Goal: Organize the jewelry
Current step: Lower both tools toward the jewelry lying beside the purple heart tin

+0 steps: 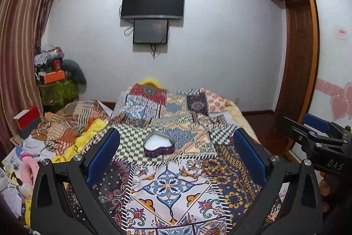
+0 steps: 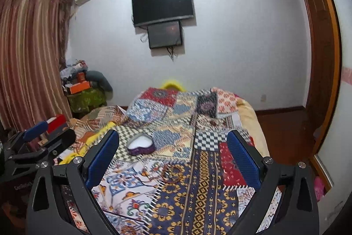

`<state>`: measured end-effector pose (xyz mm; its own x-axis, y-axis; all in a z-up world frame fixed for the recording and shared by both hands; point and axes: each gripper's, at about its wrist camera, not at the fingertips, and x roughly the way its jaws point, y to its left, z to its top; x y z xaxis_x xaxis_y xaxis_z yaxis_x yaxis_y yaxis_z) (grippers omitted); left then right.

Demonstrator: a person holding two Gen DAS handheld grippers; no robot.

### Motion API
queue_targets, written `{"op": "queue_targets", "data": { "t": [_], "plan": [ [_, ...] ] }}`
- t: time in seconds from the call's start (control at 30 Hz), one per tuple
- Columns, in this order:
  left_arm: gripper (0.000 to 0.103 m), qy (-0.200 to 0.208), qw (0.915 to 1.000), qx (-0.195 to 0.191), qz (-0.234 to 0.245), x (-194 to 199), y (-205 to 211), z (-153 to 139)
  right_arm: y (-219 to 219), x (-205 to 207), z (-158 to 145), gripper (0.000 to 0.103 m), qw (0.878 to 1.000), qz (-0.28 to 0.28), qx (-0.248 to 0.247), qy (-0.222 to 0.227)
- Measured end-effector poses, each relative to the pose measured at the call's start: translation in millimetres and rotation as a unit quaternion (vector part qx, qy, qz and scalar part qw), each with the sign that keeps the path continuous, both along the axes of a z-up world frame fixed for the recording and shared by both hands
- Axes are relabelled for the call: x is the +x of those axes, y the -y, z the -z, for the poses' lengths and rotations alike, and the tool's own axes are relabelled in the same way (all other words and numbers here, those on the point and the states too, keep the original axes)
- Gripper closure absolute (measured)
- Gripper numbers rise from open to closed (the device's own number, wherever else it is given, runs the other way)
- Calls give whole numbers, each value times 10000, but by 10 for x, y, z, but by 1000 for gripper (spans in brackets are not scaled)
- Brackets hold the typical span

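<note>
A purple heart-shaped box point(image 1: 158, 144) with a white inside sits open on the patterned bedspread point(image 1: 171, 188); the right wrist view shows the box point(image 2: 141, 144) too. Thin bangles point(image 2: 171, 173) lie on the spread in front of it, faint among the pattern as bangles point(image 1: 213, 167) in the left wrist view. My left gripper point(image 1: 176, 151) hovers open above the spread, framing the box, nothing between its blue pads. My right gripper point(image 2: 172, 153) is open too, empty, above the bangles. The right gripper point(image 1: 316, 138) also shows at the left view's right edge.
The bed fills the middle. Crumpled cloth, a pink item and papers point(image 1: 24, 160) lie at its left side, with a red box point(image 1: 27, 118) and a cluttered stand point(image 1: 57, 76) by the curtain. A TV point(image 1: 153, 2) hangs on the far wall. A wooden wardrobe point(image 1: 301, 41) stands right.
</note>
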<state>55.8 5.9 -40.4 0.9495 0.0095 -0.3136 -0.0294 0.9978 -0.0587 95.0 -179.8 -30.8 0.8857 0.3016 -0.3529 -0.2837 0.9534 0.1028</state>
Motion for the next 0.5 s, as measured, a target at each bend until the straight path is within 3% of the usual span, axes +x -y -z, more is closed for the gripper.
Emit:
{"op": "queue_targets", "data": {
  "t": [0.17,0.27,0.5],
  "plan": [
    [1,-369,9993,-34,-68,268,-48,220,117,301,274,6,9983,186,-52,-556],
    [15,-675,9976,33,-150,459,-81,414,188,483,458,6,9953,330,-90,-909],
    [23,-1423,9898,-16,26,829,-109,855,245,766,789,8,9880,328,-89,-1510]
  ]
}}
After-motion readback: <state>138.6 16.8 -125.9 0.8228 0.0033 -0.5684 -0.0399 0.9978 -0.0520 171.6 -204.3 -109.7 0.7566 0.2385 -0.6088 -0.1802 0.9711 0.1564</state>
